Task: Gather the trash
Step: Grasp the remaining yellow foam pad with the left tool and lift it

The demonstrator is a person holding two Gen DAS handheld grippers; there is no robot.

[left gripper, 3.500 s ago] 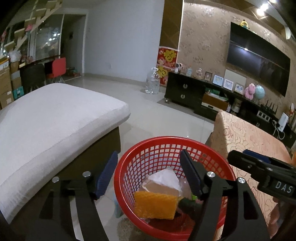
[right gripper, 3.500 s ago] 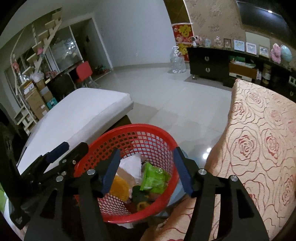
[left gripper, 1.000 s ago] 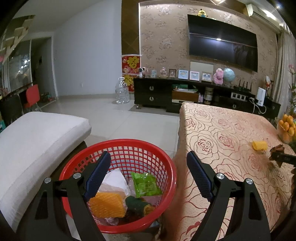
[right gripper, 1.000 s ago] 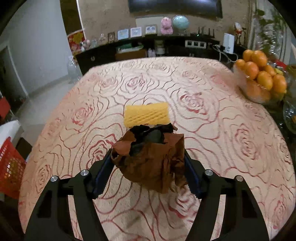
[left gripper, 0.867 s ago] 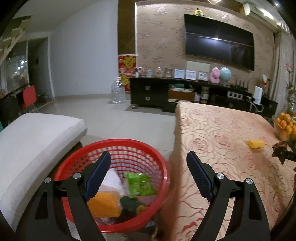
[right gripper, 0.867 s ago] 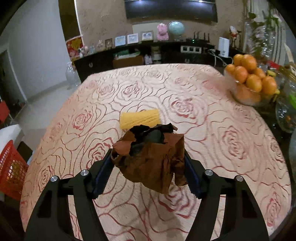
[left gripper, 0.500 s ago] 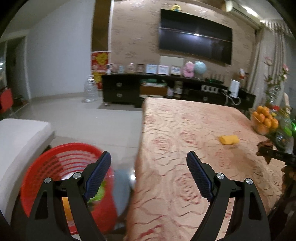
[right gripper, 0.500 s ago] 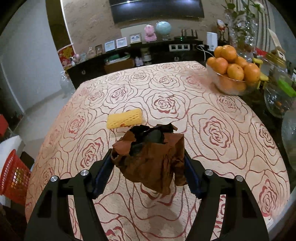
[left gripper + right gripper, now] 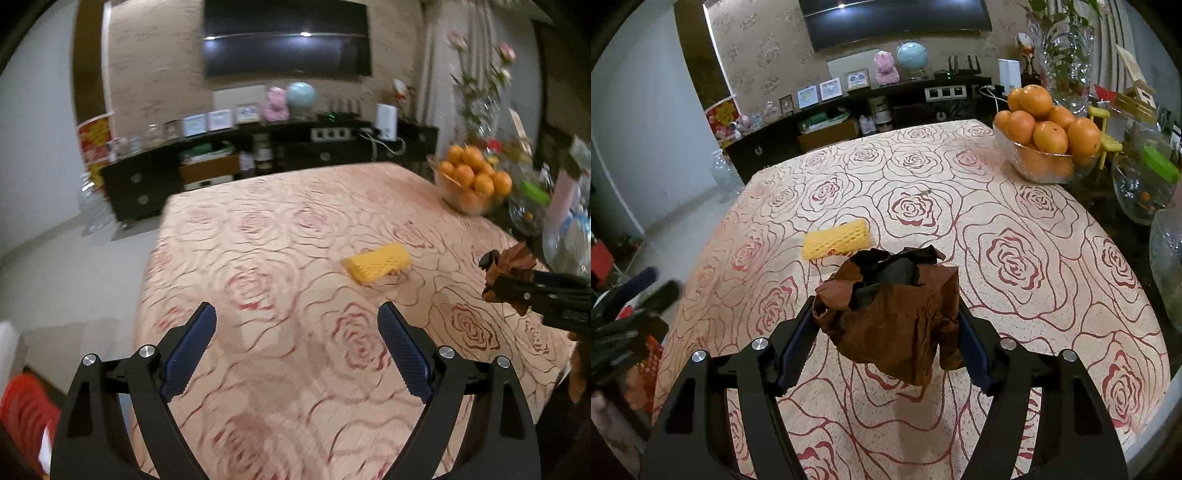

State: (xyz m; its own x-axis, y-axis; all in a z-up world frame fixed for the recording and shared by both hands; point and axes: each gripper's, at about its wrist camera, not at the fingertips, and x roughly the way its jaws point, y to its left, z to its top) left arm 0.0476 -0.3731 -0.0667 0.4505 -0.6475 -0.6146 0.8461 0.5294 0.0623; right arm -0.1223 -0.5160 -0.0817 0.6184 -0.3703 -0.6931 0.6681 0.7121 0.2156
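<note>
A: Two grippers are seen above the rose-patterned tablecloth [image 9: 1015, 258]. What is found at the far left?

B: A red basket [image 9: 26, 413] is glimpsed low beside the table's edge. Next, the left gripper [image 9: 295, 347] is held over bare cloth; its jaws have just been opening, are spread wide, and nothing is caught between them.

A: And further right?

B: A yellow foam net [image 9: 376, 262] is left lying flat on the cloth, untouched. Nearer, a crumpled brown wrapper [image 9: 890, 317] is clamped between the jaws of the right gripper [image 9: 886, 336] and kept clear of the table. A glass bowl of oranges [image 9: 1045, 136] is set at the far right edge.
</note>
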